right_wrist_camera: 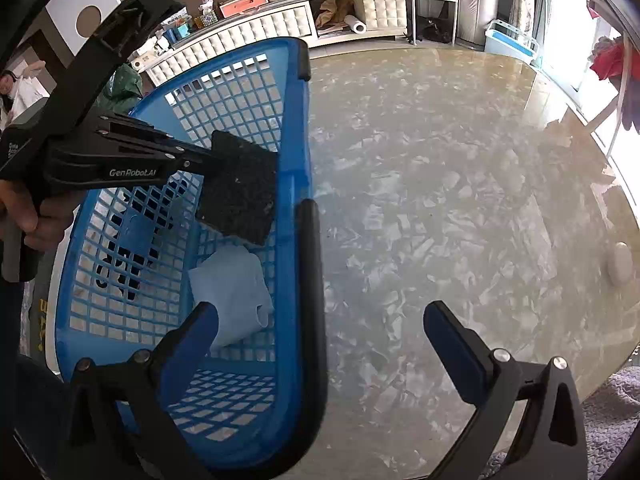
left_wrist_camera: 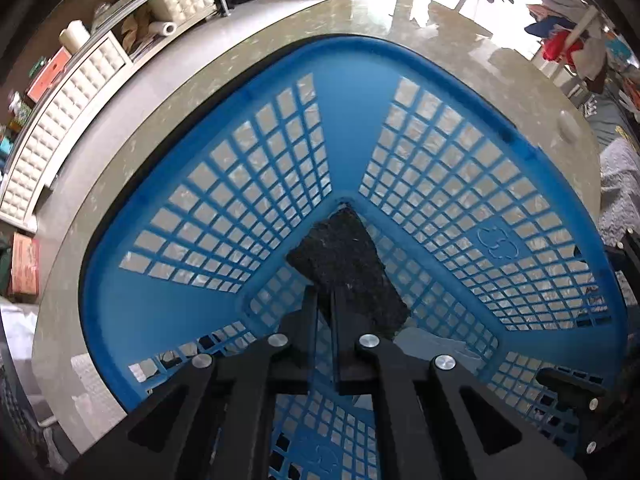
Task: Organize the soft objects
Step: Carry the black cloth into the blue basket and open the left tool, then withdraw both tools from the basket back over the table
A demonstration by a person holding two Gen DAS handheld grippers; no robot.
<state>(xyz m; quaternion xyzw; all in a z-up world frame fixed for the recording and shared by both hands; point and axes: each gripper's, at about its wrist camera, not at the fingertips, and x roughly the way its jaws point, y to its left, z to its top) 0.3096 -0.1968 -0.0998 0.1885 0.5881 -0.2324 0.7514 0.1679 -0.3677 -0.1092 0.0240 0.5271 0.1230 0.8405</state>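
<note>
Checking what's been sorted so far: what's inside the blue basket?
A pale blue cloth lies inside the blue basket; the left gripper holds a black pad above it. Anything under the cloth is hidden.

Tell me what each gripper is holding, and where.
Left gripper pinches the black sponge by one edge, over the blue basket. Right gripper is open, empty.

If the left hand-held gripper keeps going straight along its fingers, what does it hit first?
Probably the blue plastic lattice basket's floor: the left hand-held gripper, shut on the black coarse sponge pad, points down into it. Depth unclear.
</note>
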